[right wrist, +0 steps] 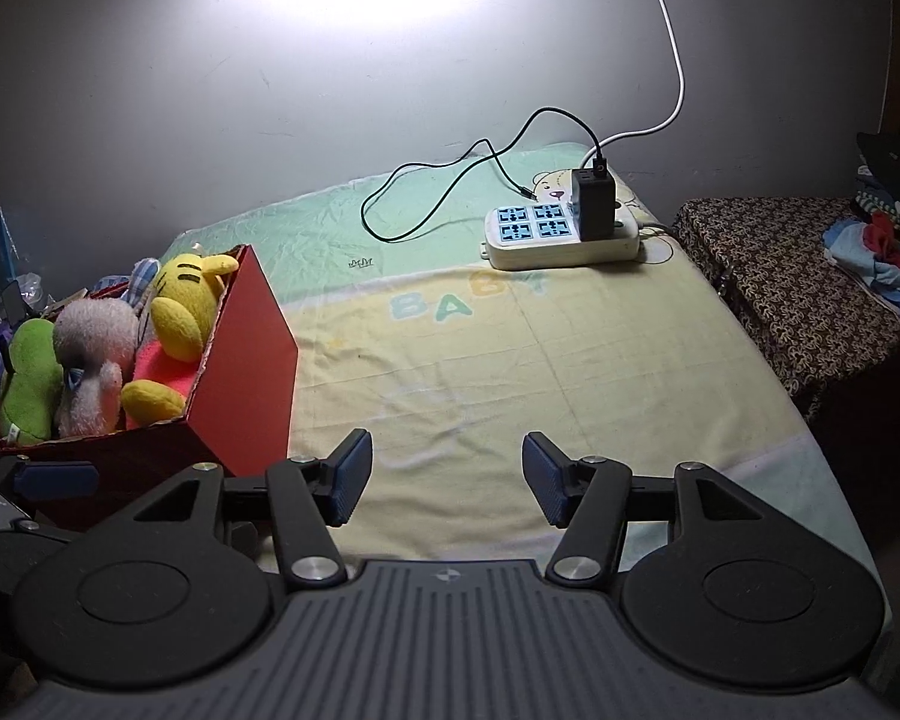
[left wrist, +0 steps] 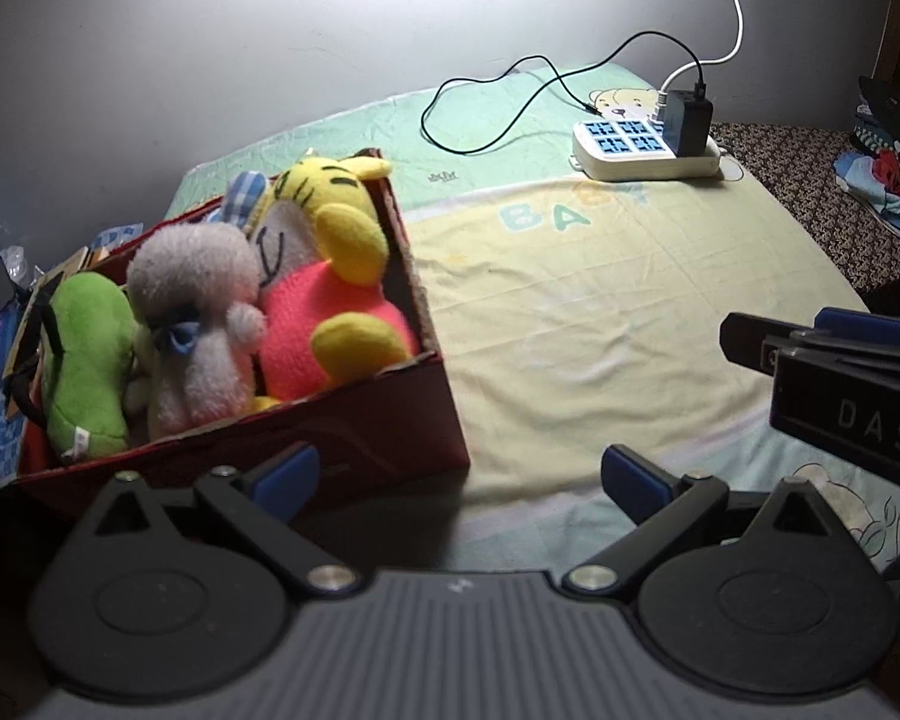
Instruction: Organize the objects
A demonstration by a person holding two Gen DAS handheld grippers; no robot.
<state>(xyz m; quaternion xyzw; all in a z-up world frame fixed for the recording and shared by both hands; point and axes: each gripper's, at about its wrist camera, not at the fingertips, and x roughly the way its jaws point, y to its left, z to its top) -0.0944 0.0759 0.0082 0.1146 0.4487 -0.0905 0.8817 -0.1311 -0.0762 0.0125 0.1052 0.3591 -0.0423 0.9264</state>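
Note:
A red cardboard box (left wrist: 390,420) (right wrist: 252,354) stands on the left of the bed. It holds a yellow and pink tiger plush (left wrist: 330,276) (right wrist: 180,306), a pale pink fluffy plush (left wrist: 198,324) (right wrist: 93,354) and a green plush (left wrist: 87,360) (right wrist: 27,384). My left gripper (left wrist: 459,480) is open and empty, just in front of the box's near right corner. My right gripper (right wrist: 447,477) is open over the bare sheet, nothing between its blue pads (right wrist: 354,474). The right gripper also shows from the side at the right edge of the left wrist view (left wrist: 822,354).
A white power strip (left wrist: 648,150) (right wrist: 561,234) with a black charger and trailing black and white cables lies at the far side of the bed. A patterned surface (right wrist: 798,288) with a pile of clothes (right wrist: 876,258) stands to the right. Clutter sits left of the box.

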